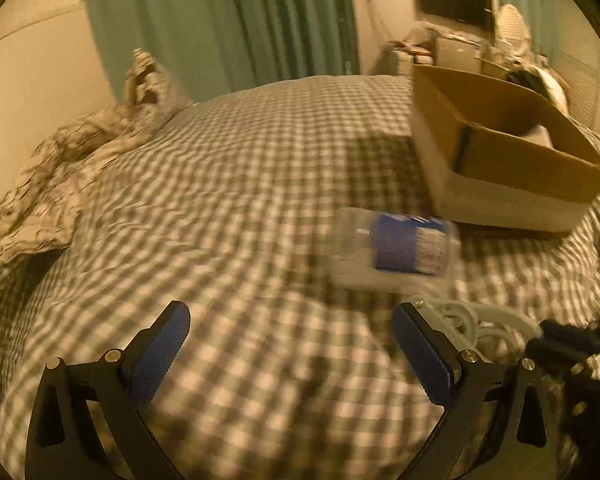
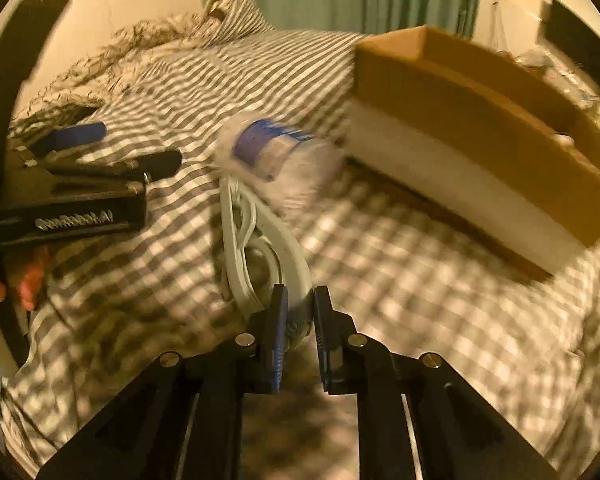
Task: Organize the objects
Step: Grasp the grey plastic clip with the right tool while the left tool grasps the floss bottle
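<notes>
A clear plastic bottle with a blue label point(image 1: 396, 246) lies on its side on the checked bedspread point(image 1: 228, 184), ahead and right of my open, empty left gripper point(image 1: 290, 344). It also shows in the right wrist view point(image 2: 276, 152). My right gripper point(image 2: 300, 300) is shut on a white plastic hanger point(image 2: 260, 240), whose loops stretch toward the bottle. The hanger also shows in the left wrist view point(image 1: 472, 320). An open cardboard box point(image 1: 500, 148) sits on the bed at the right; in the right wrist view point(image 2: 480, 120) it stands beyond the bottle.
A rumpled patterned blanket point(image 1: 60, 176) and pillow lie at the bed's far left. Green curtains point(image 1: 220, 20) hang behind. The left gripper point(image 2: 80, 184) shows at the left of the right wrist view. Cluttered furniture point(image 1: 460, 40) stands beyond the box.
</notes>
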Tool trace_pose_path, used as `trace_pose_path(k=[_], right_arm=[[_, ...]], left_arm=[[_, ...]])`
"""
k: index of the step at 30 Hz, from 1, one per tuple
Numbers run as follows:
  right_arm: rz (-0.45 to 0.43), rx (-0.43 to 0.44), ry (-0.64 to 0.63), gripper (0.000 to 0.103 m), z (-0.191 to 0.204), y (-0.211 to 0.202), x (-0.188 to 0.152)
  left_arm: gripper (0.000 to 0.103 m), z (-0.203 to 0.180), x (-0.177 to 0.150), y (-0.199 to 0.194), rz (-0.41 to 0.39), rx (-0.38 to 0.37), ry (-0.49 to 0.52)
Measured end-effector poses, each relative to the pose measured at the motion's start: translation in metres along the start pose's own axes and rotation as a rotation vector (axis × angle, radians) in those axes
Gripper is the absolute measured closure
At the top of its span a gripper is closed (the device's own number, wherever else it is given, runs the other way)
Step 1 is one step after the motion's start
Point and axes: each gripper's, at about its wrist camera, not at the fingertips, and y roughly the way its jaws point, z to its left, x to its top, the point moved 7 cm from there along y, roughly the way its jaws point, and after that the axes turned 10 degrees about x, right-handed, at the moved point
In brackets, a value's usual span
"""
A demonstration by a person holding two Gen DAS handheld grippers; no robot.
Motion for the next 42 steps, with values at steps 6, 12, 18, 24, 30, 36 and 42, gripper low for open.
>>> trace_pose_path(k=[6,12,18,24,30,36,42], right_arm=[[-0.113,-0.089,0.143,0.09,-0.058,-0.048,-0.011],[-0.138,-0.101,0.166,0.09,-0.083,-0.059,-0.007],[-0.054,-0.014,0.12,0.081,-0.063,-0.026,-0.013],[-0.058,0.077,0.163,0.047,-0.062,-0.007,0.0],[0.053,-0.028,0.06,0.038,-0.058,0.036,0.014],[0.009,-0.073,0.085,0.055,-0.063,0.03,0.01],[-0.019,-0.059,0.124,0.059,-0.066,0.025,0.011]], left_arm=[[0.0,-0.038,-0.004,-0.006,0.002,-0.059,0.054],[0.0,-0.058,0.002,0.001,-0.01,-0.144,0.059],[0.0,-0.056,0.002,0.017,0.021,-0.146,0.047],[0.0,-0.049,0.0,0.026,0.047,-0.165,0.014],[0.0,-0.051,0.004,0.028,0.044,-0.185,0.025],[0.0,-0.054,0.009,0.045,0.074,-0.18,0.039],[0.0,-0.066,0.025,0.065,0.104,-0.225,0.042]])
